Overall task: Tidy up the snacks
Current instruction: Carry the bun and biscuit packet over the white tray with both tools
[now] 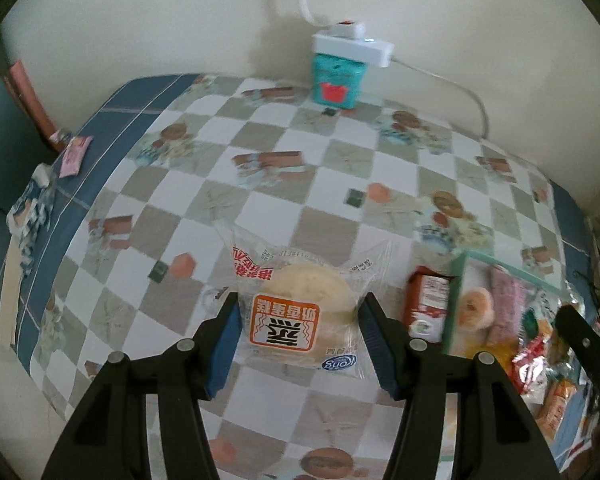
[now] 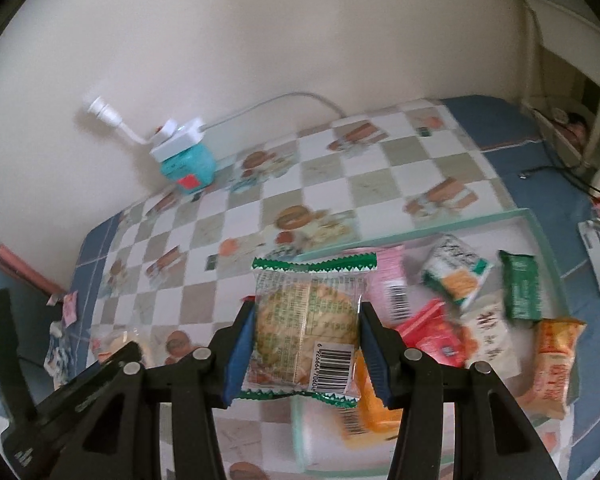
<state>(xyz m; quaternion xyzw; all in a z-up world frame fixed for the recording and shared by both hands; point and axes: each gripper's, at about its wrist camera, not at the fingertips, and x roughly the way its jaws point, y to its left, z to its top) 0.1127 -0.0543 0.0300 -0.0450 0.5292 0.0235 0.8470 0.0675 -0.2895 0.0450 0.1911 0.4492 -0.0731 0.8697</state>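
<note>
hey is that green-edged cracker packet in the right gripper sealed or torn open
Sealed, as far as visible: the cracker packet shows both zigzag end seams whole, clamped between the right gripper fingers. Its other face is hidden.

steamed cake pack [image 1: 300, 312]: clear wrap, pale round cake, orange label, flat on the checkered desk | cracker pack [image 2: 310, 328]: clear, green zigzag ends, barcode side up, lifted over tray edge | tray [image 2: 540, 228]: mint rim, holds jumbled snack packs [image 2: 460, 276]
</note>
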